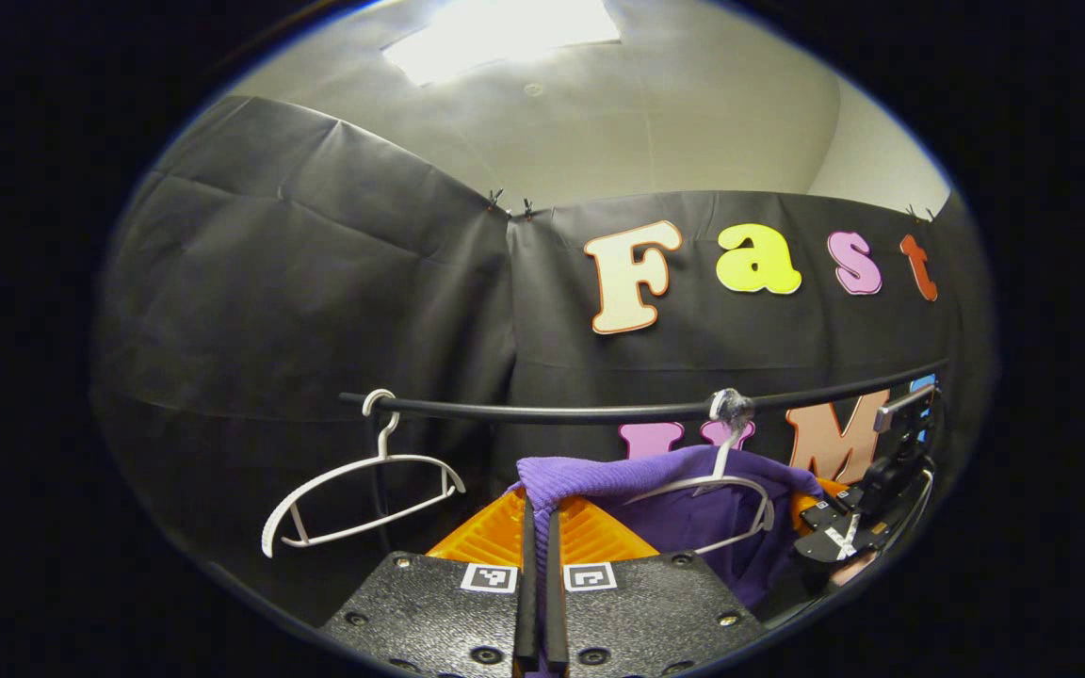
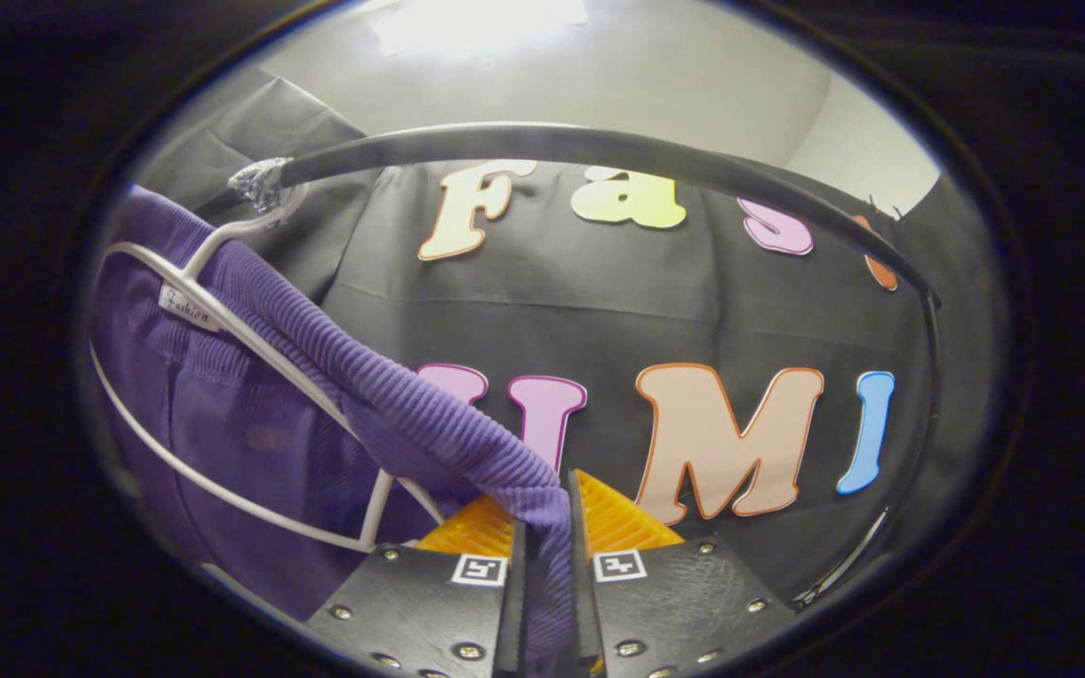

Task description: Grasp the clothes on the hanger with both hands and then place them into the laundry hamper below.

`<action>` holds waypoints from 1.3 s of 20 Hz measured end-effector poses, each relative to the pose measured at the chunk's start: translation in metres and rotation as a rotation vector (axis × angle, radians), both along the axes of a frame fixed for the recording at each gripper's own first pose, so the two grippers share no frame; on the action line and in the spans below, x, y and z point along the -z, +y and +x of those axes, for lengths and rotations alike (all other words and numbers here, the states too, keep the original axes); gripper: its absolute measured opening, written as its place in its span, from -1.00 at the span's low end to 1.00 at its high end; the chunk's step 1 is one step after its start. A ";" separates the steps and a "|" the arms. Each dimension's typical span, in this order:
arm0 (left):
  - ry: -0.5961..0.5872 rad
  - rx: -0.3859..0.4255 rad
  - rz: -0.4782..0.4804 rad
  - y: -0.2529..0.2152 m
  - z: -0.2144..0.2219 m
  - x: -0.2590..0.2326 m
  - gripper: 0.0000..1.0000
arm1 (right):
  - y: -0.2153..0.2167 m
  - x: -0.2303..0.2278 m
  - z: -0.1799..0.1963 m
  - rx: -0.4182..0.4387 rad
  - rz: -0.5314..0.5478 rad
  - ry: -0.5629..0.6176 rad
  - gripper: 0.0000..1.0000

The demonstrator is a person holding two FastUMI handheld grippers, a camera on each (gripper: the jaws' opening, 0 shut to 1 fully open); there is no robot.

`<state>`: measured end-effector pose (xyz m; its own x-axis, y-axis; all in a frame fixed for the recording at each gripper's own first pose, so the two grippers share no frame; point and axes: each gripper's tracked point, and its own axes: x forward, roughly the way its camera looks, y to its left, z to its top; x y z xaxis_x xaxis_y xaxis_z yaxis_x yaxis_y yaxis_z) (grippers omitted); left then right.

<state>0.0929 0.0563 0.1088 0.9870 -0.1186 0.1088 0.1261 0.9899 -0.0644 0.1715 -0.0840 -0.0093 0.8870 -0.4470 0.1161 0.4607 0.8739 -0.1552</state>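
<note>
A purple ribbed garment hangs over a white hanger on the black rail. My left gripper is shut on the garment's near edge, the cloth bunched just above its fingers. Farther right, the other gripper reaches the garment's far side. In the right gripper view, the purple garment drapes from the hanger down into my right gripper, whose fingers press on a ribbed fold. The hanger's hook is wrapped in foil at the rail.
An empty white hanger hangs on the rail's left end. Black cloth walls close in behind and to the left. A bright ceiling light is overhead.
</note>
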 end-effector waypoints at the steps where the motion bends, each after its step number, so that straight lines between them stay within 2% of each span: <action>1: -0.006 0.005 0.008 0.000 0.000 -0.004 -0.98 | -0.001 -0.002 0.001 -0.002 0.000 -0.007 -0.62; 8: 0.021 0.030 0.058 0.015 0.008 -0.010 -0.93 | 0.006 -0.018 0.011 -0.045 0.008 -0.060 -0.62; 12: 0.101 0.071 0.095 0.031 0.012 0.007 -0.93 | 0.012 -0.020 0.014 -0.069 0.007 -0.070 -0.62; 13: 0.119 0.079 0.114 0.034 0.014 0.013 -0.98 | 0.013 -0.021 0.015 -0.076 0.007 -0.074 -0.62; 16: 0.143 0.103 0.179 0.045 0.018 0.026 -0.96 | 0.016 -0.023 0.016 -0.091 0.010 -0.080 -0.62; 21: 0.170 0.098 0.237 0.060 0.032 0.048 -0.96 | 0.021 -0.023 0.015 -0.106 0.007 -0.080 -0.62; 22: 0.158 0.102 0.238 0.060 0.035 0.049 -0.89 | 0.020 -0.024 0.015 -0.105 0.005 -0.079 -0.62; 26: 0.106 0.143 0.191 0.053 0.045 0.054 -0.94 | 0.012 -0.020 0.015 -0.093 0.011 -0.065 -0.63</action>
<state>0.1375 0.1093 0.0549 0.9633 -0.2665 -0.0323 0.2684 0.9579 0.1022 0.1864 -0.0725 0.0106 0.9154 -0.3648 0.1704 0.3865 0.9147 -0.1179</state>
